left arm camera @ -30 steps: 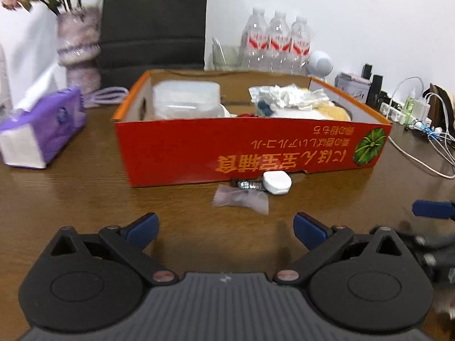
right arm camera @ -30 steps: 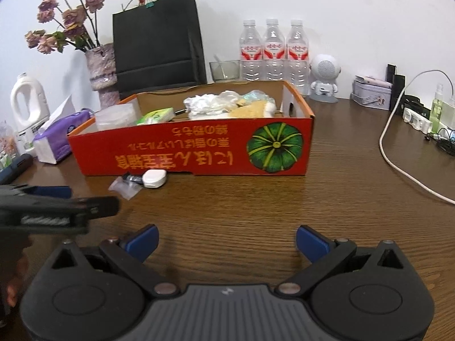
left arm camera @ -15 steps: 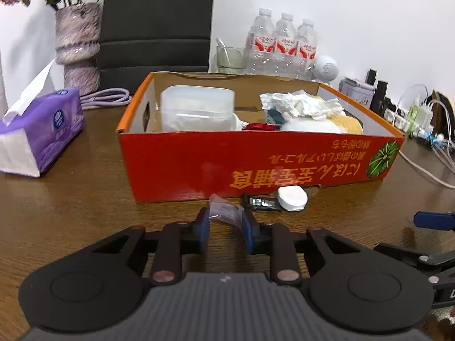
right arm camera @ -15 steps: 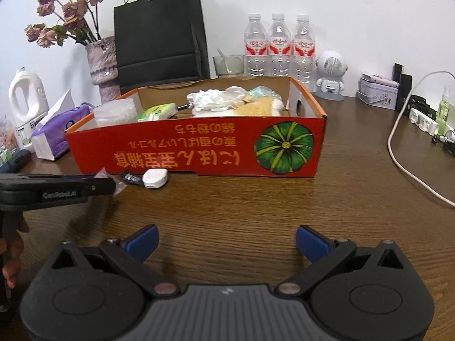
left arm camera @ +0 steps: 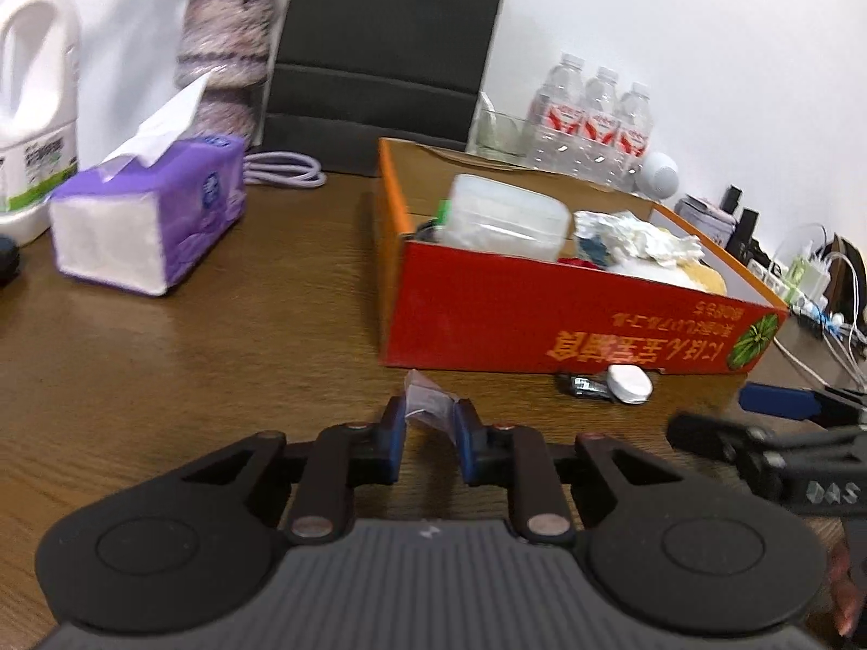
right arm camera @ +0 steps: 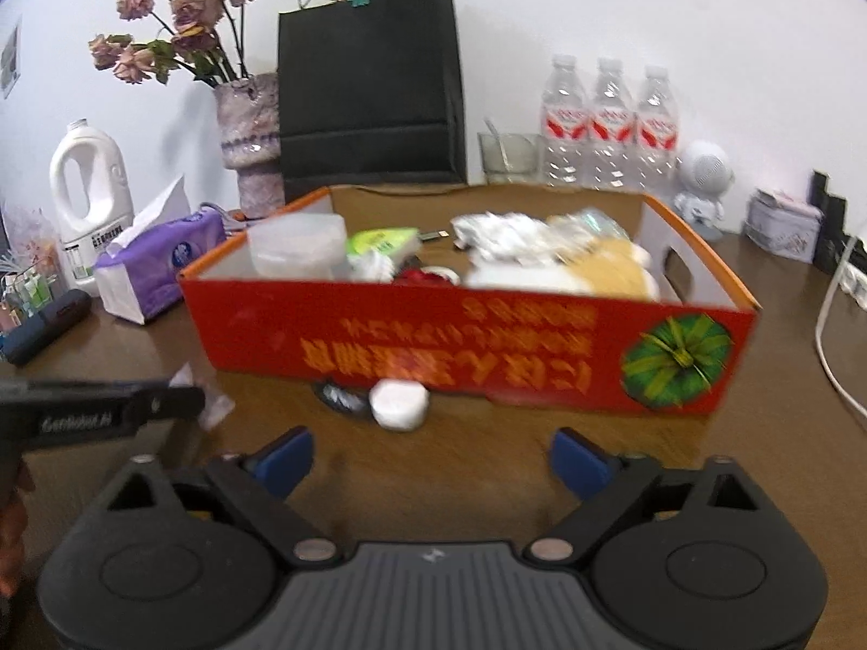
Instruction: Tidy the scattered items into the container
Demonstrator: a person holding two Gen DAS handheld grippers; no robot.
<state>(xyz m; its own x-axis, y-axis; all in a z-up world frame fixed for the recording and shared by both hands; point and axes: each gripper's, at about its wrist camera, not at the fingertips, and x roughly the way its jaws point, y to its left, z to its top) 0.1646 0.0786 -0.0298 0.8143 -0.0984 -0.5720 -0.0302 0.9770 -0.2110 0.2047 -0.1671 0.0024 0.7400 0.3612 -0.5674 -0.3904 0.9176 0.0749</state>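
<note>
Formerly spread, left claw (left arm camera: 428, 425) now pinches a crinkled clear plastic packet (left arm camera: 431, 406); right claw (right arm camera: 431, 457) is closing, empty.

- I see a plain white wall (right arm camera: 596, 11) filling the top of both views, evenly lit.
- A dark brown wood-grain table (left arm camera: 189, 357) spans the lower half.
- At upper centre, a matte black paper bag (right arm camera: 374, 92) stands against the wall.
- Upper left: a mottled purple vase (right arm camera: 250, 135) holding dried pink roses (right arm camera: 179, 27).
- Three clear plastic water bottles (right arm camera: 609, 124) line the wall, upper right.
</note>
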